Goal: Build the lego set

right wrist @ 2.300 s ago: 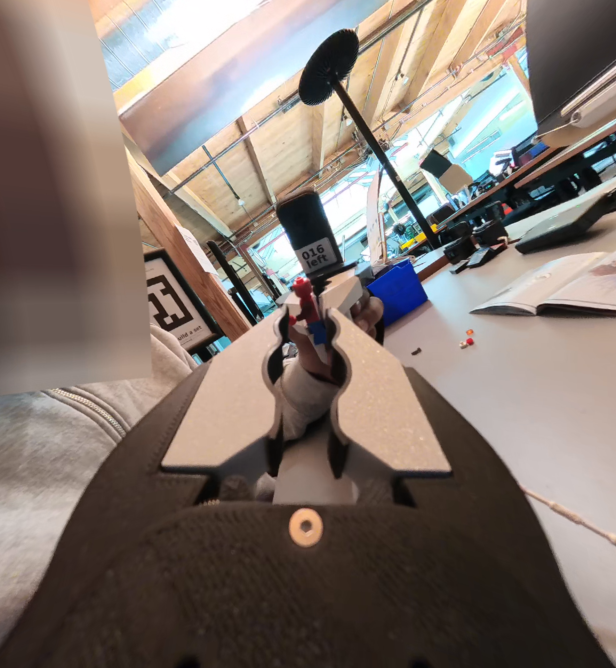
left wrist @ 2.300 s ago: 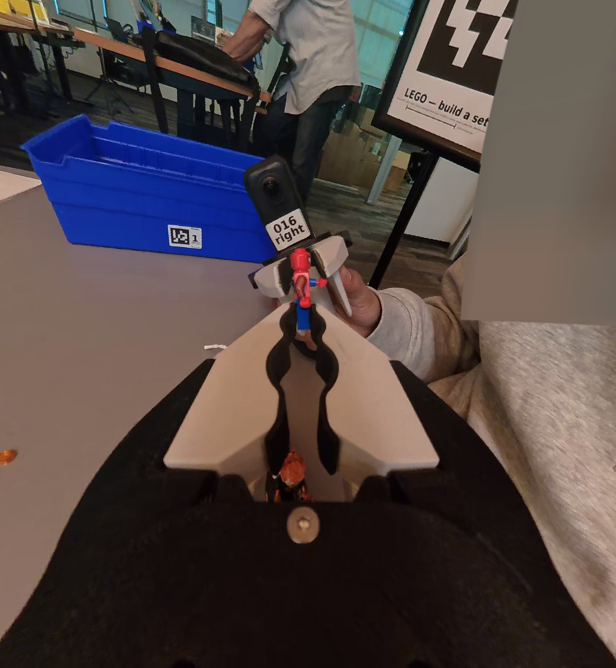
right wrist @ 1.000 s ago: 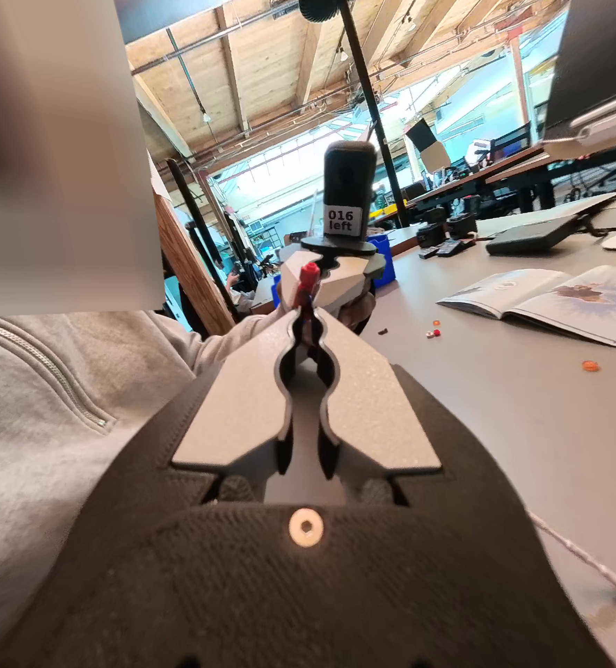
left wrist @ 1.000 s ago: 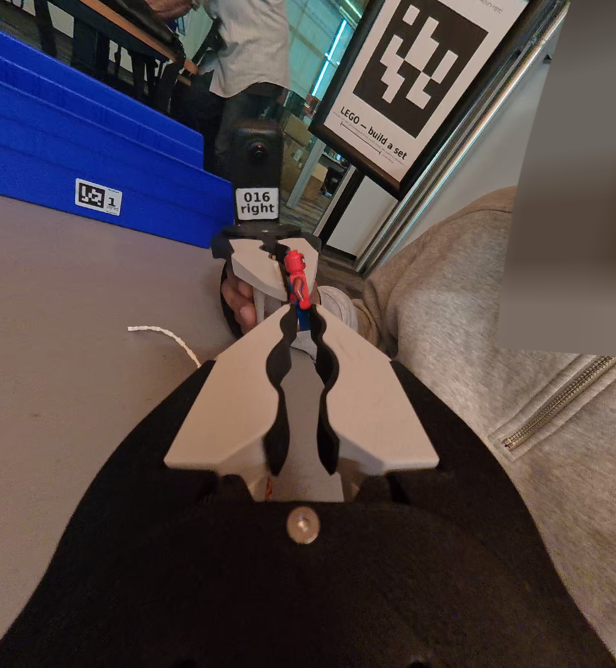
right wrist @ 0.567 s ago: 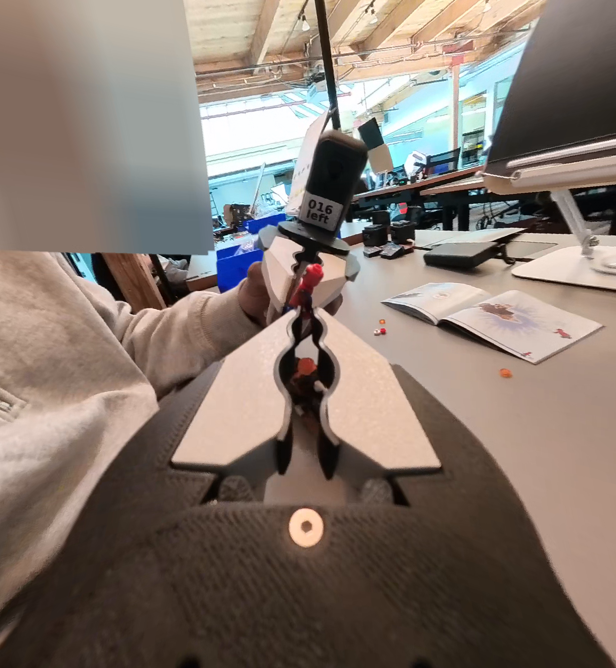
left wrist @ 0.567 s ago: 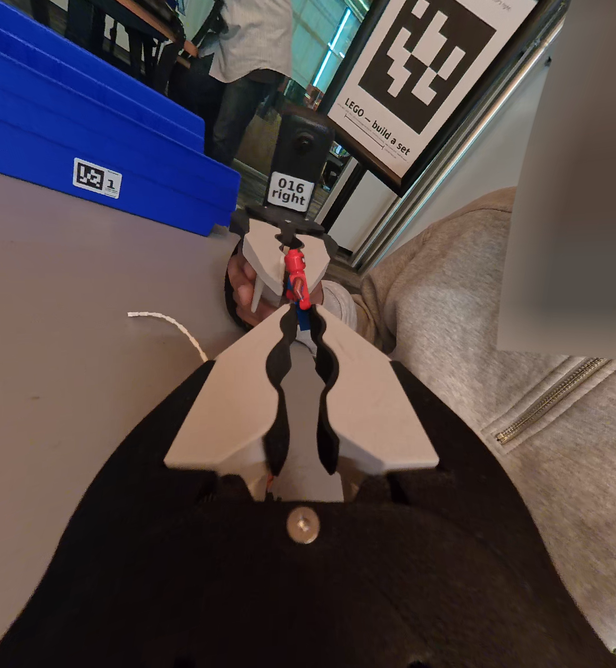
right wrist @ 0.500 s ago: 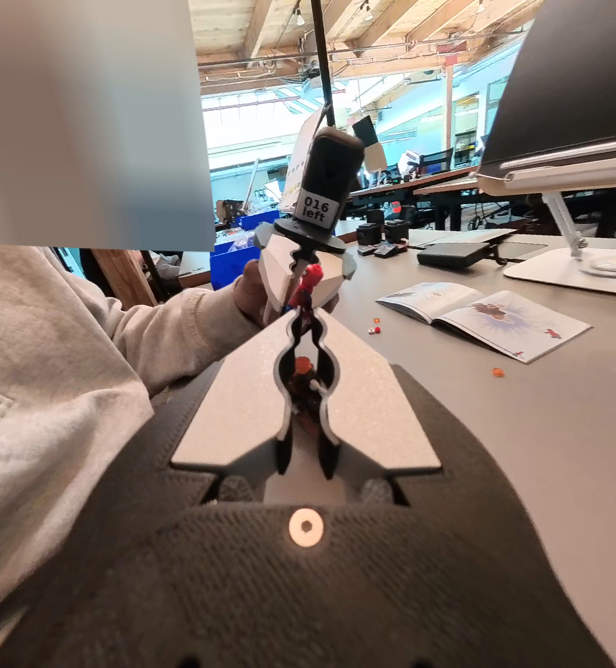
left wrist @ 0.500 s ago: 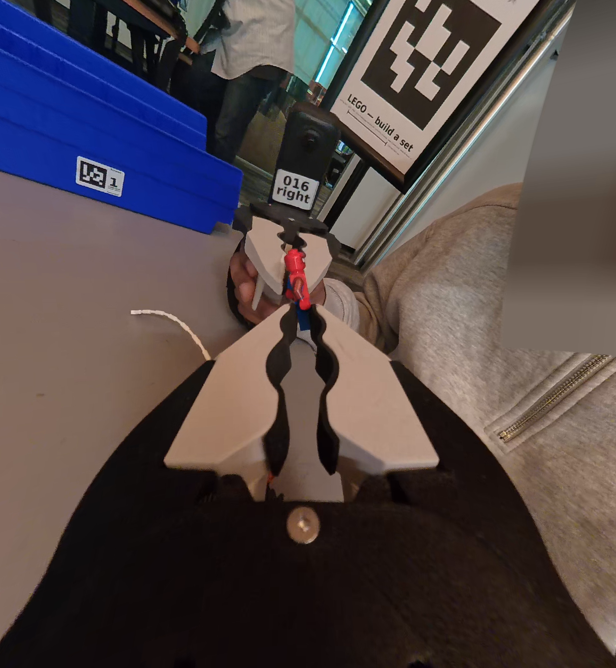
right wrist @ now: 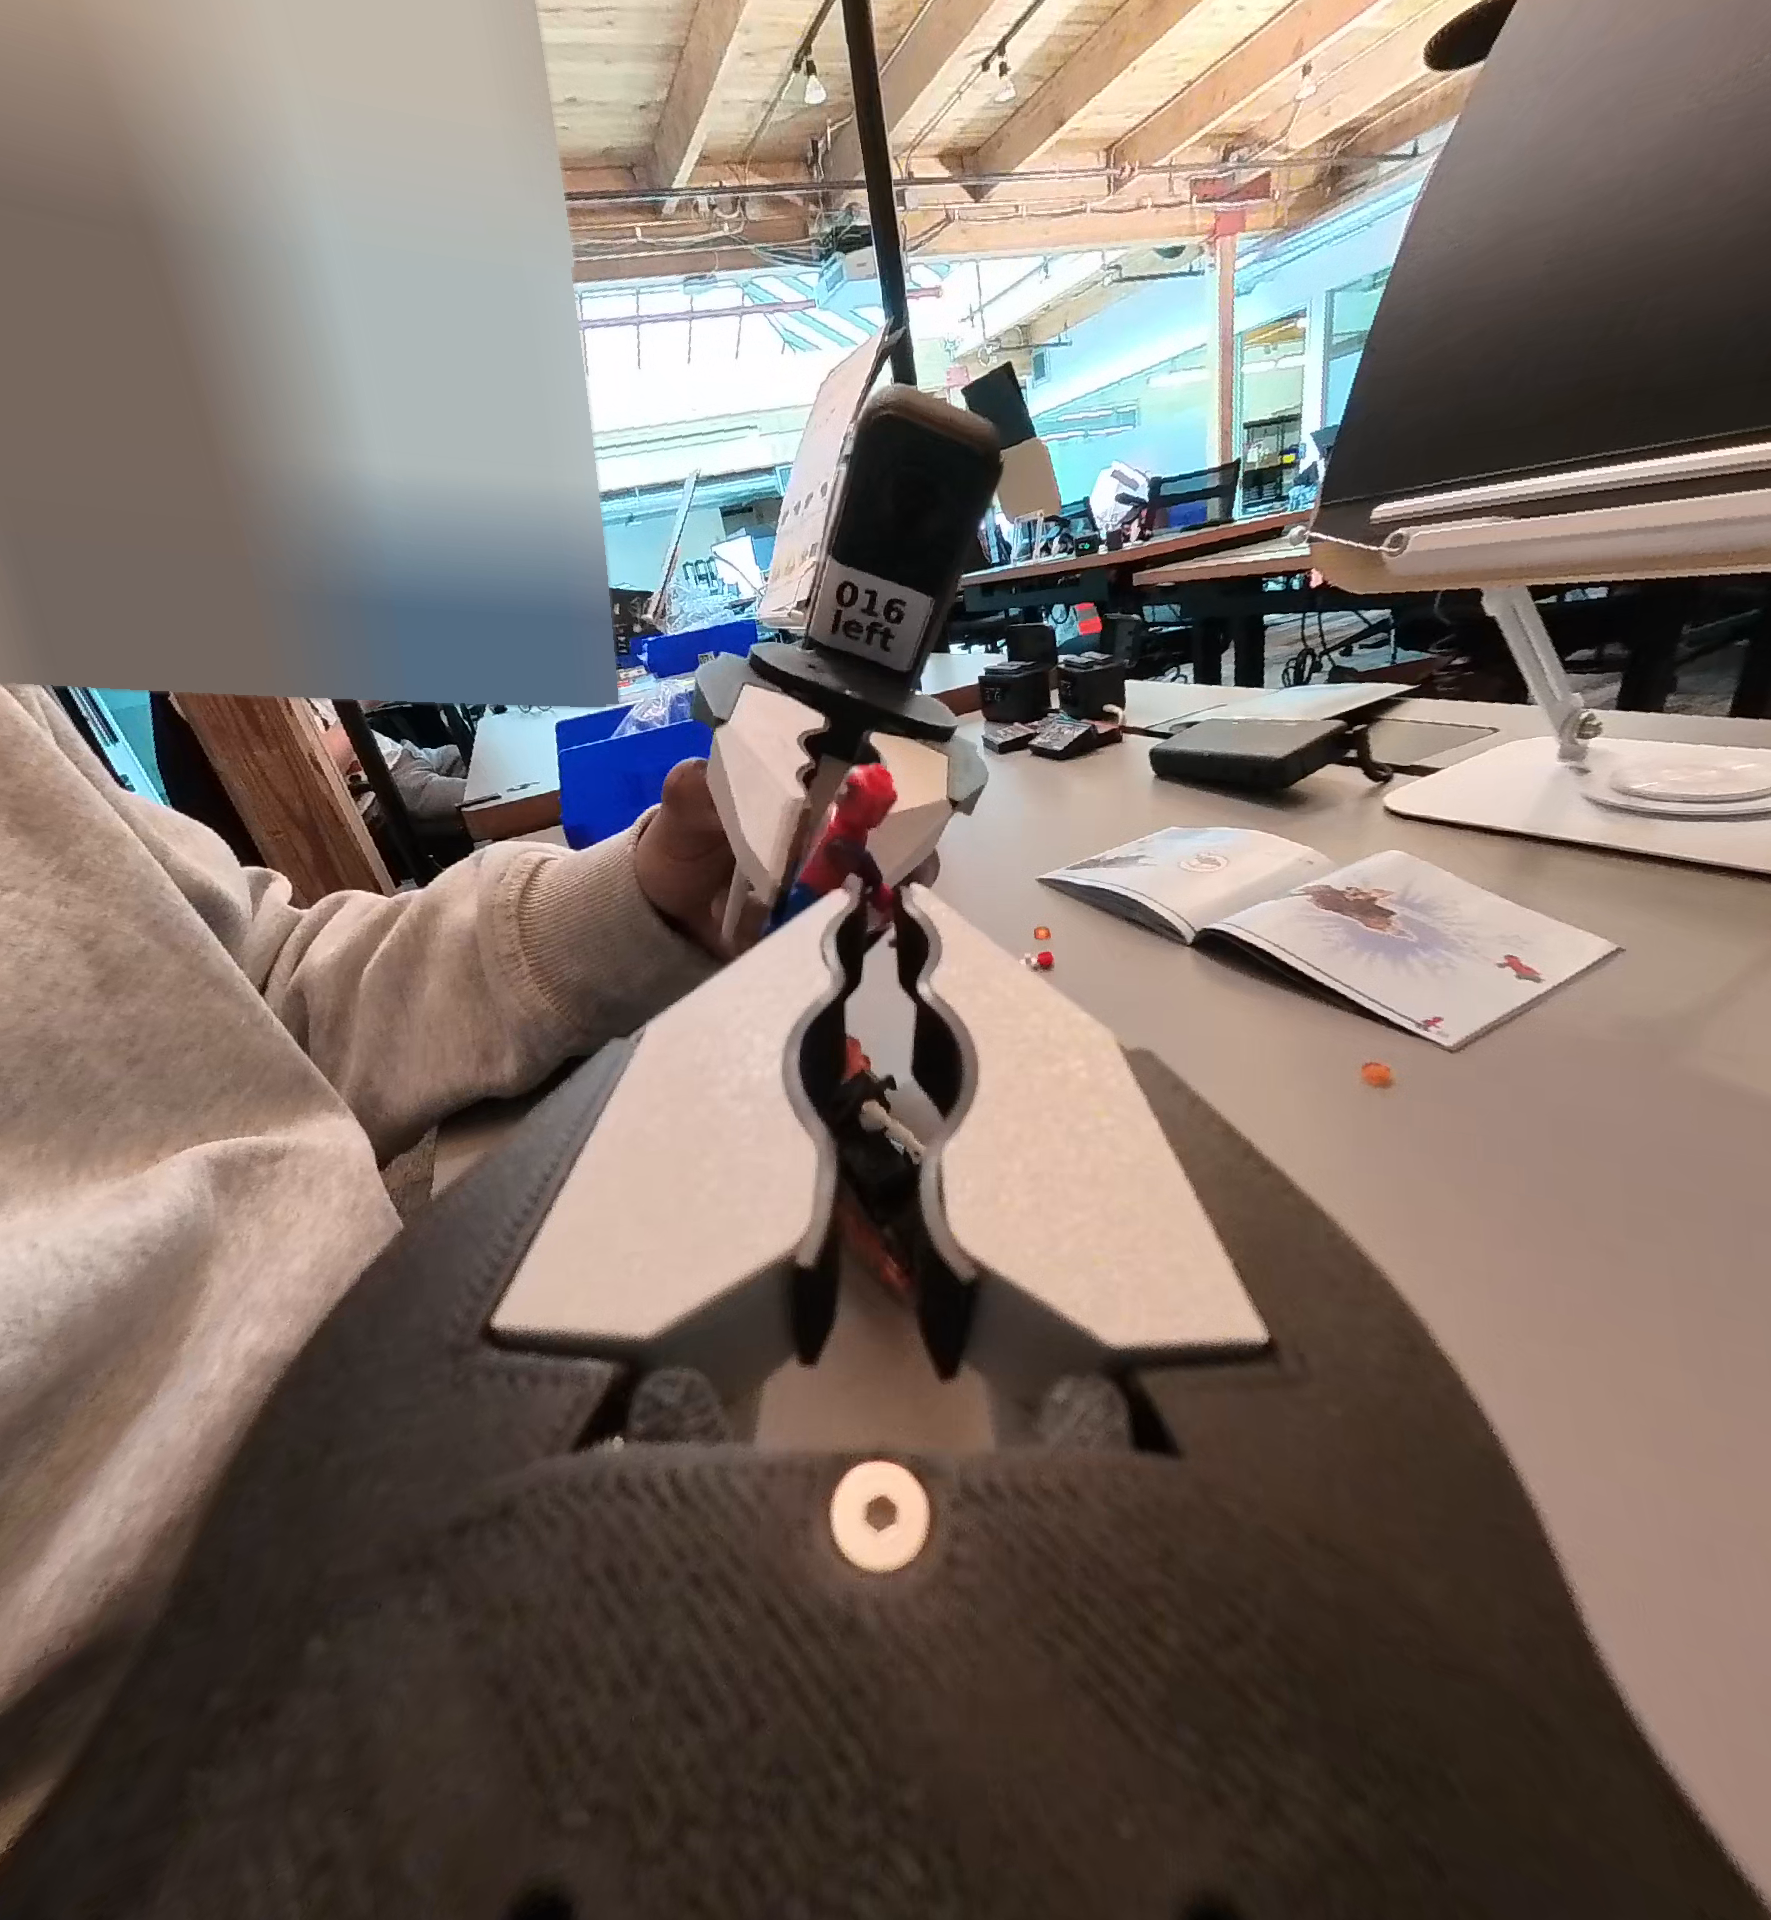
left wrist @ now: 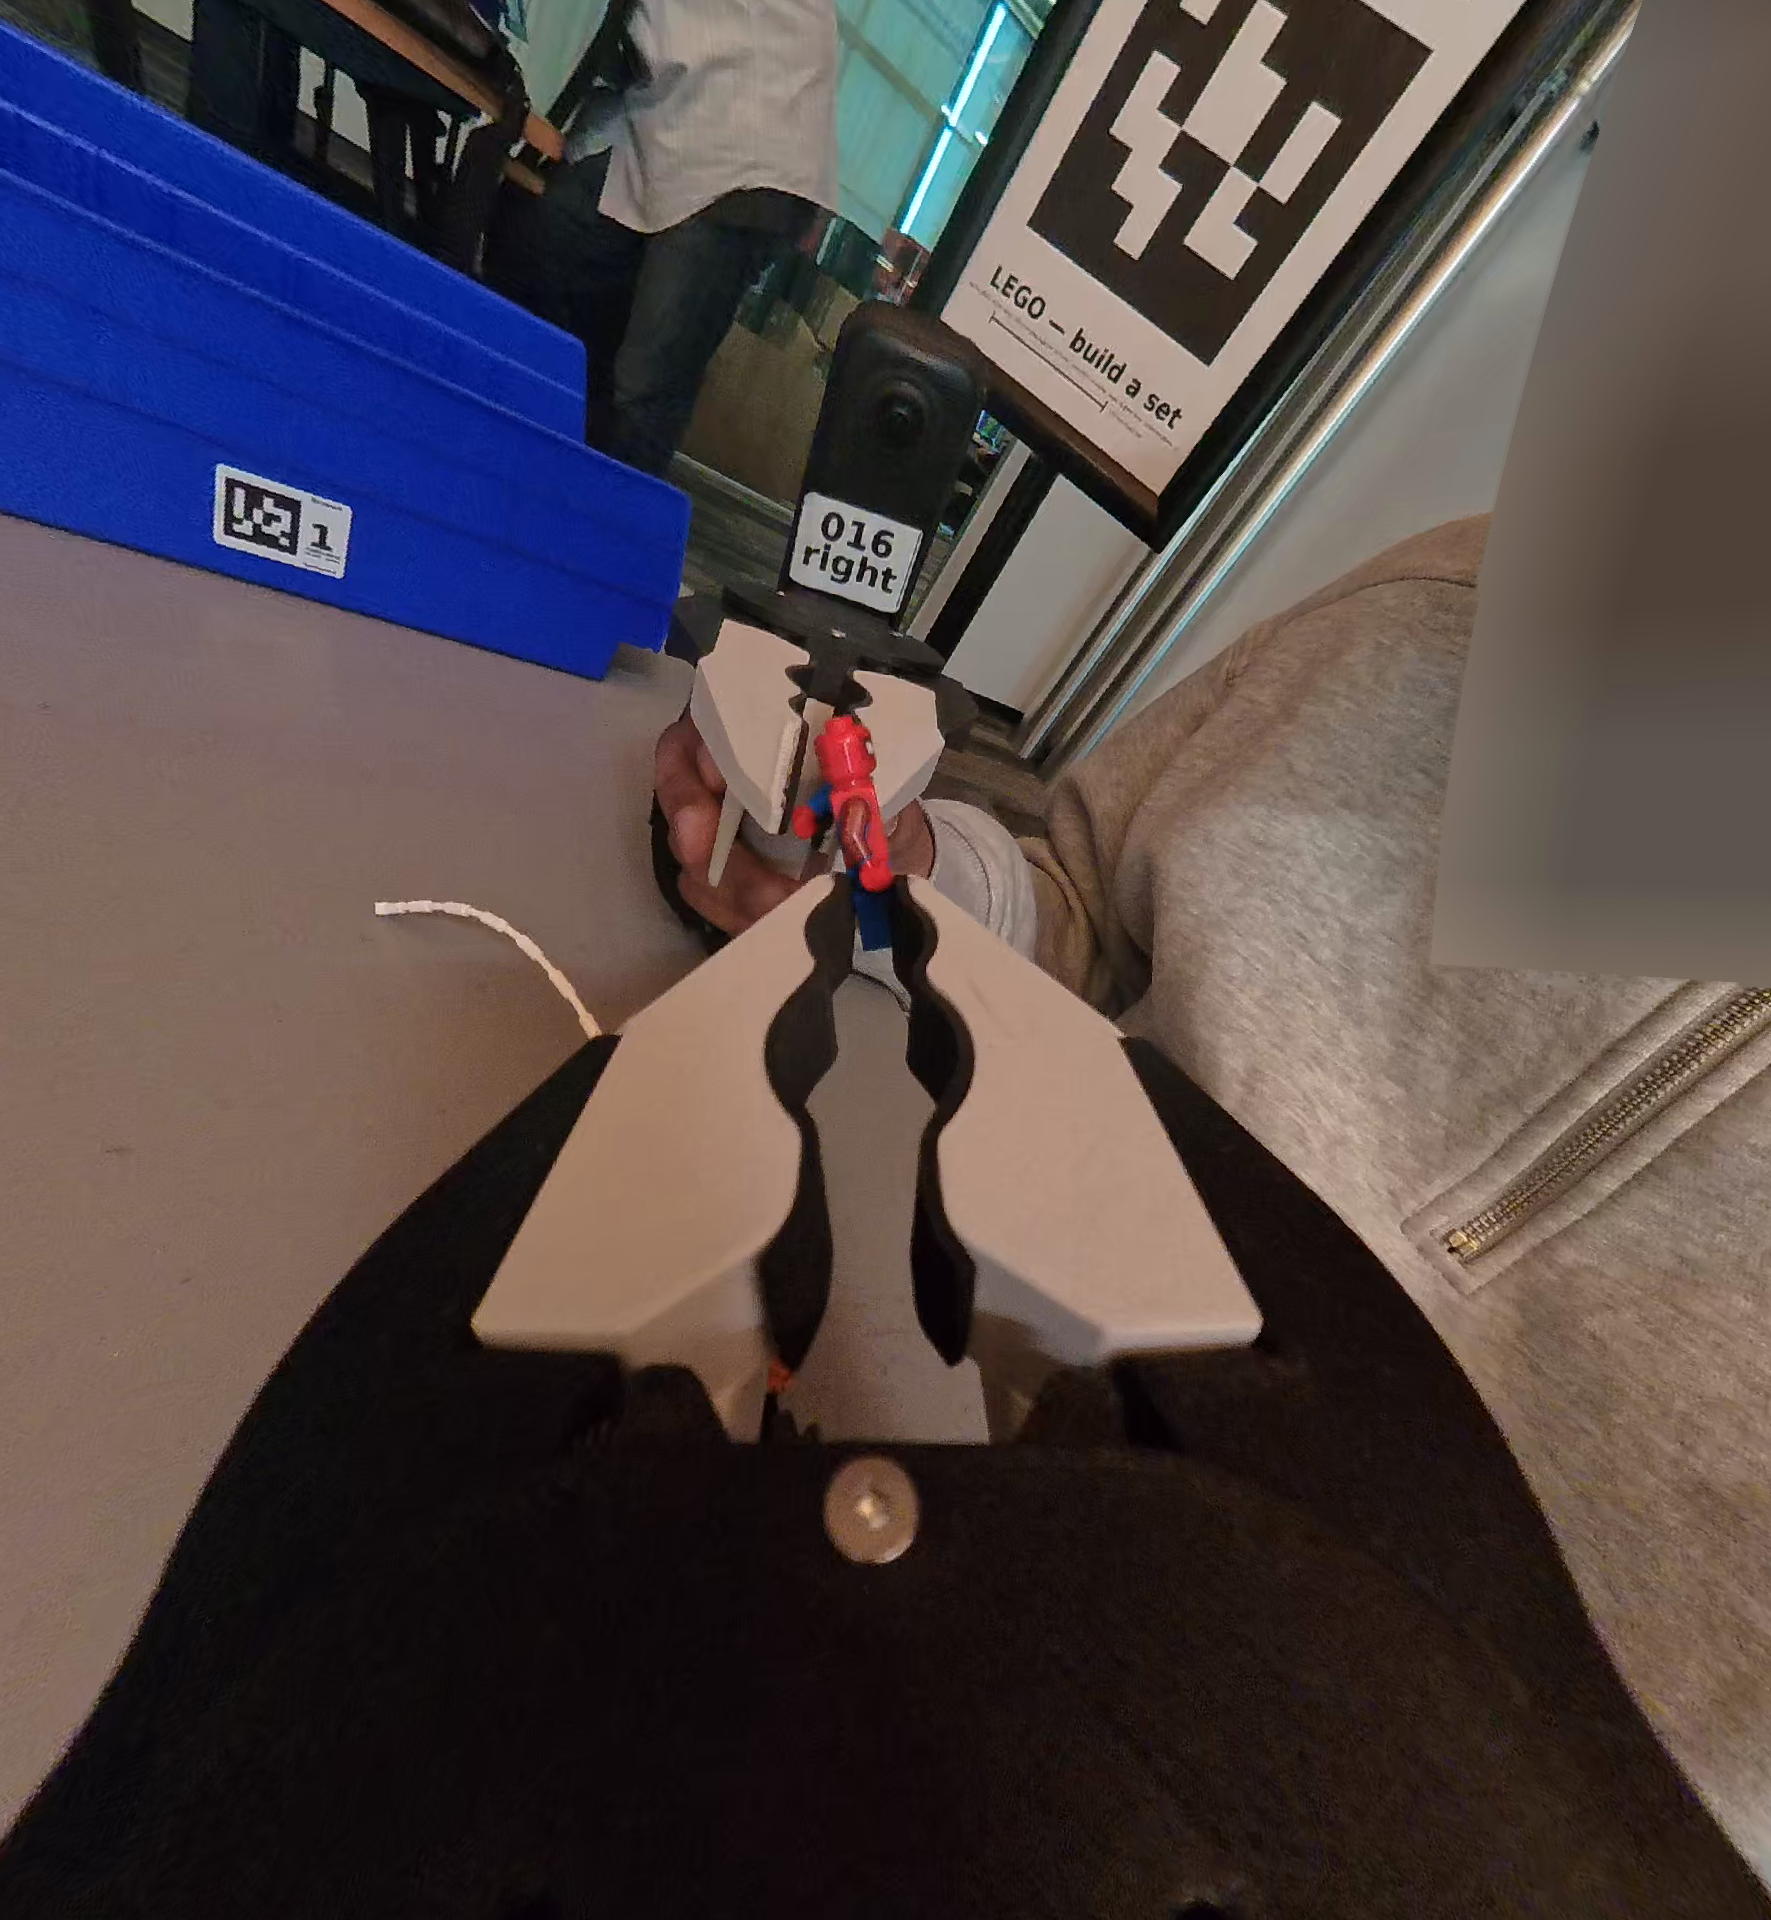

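A small red-and-blue plastic minifigure (left wrist: 853,805) is gripped by its blue legs at the nearly closed tips of the grey left gripper (left wrist: 865,906), above the grey tabletop (left wrist: 185,883); the grey right gripper (right wrist: 876,914) is also closed at its tips against the figure, with a dark orange-topped figure (right wrist: 873,1153) seen between its fingers

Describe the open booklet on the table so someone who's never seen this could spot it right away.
Start at the white monitor stand on the far side of the grey table. Just in front of it lies the booklet, open flat with its pages up. It is the only printed paper there; its neighbours are tiny orange pieces.
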`<state>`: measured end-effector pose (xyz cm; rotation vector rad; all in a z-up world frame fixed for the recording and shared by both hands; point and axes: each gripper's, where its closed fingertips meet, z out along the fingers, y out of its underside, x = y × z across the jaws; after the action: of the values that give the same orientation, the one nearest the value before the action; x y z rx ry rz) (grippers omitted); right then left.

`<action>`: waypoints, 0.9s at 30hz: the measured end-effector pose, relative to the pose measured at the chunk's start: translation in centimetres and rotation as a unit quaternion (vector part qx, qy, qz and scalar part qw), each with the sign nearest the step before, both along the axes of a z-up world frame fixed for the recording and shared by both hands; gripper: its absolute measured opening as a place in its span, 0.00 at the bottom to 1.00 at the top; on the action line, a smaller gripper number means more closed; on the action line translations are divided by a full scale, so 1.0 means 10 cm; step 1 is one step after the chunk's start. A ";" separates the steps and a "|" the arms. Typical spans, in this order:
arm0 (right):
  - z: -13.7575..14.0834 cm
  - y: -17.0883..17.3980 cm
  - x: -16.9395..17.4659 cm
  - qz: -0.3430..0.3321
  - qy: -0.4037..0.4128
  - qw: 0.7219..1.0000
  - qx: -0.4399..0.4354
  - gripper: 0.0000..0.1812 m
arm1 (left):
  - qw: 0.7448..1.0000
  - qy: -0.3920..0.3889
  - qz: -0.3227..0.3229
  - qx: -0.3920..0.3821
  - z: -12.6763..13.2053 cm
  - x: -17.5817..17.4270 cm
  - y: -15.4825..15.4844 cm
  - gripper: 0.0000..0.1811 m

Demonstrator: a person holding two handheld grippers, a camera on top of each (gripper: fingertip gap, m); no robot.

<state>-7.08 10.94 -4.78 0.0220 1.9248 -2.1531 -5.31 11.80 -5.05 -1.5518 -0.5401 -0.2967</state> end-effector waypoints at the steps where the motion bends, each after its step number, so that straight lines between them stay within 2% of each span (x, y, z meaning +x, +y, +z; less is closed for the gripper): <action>1: 0.01 0.00 -0.01 0.000 -0.003 1.000 -0.003 0.01 | 1.000 0.002 0.002 0.001 0.00 -0.01 0.00 0.02; 9: 0.15 0.10 -0.10 0.022 -0.087 0.994 -0.061 0.12 | 0.999 0.009 0.033 0.015 0.06 -0.09 -0.06 0.02; 15: 0.09 0.03 0.02 0.078 -0.125 0.988 -0.041 0.15 | 0.996 0.039 0.076 0.025 0.14 -0.18 -0.15 0.02; 27: 0.06 0.00 0.03 0.100 -0.160 0.982 -0.031 0.10 | 0.996 0.051 0.073 0.007 0.08 -0.16 0.00 0.02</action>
<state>-6.78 10.95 -4.18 0.1463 1.6070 -1.9401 -6.91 11.81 -4.21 -1.4956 -0.5662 -0.1084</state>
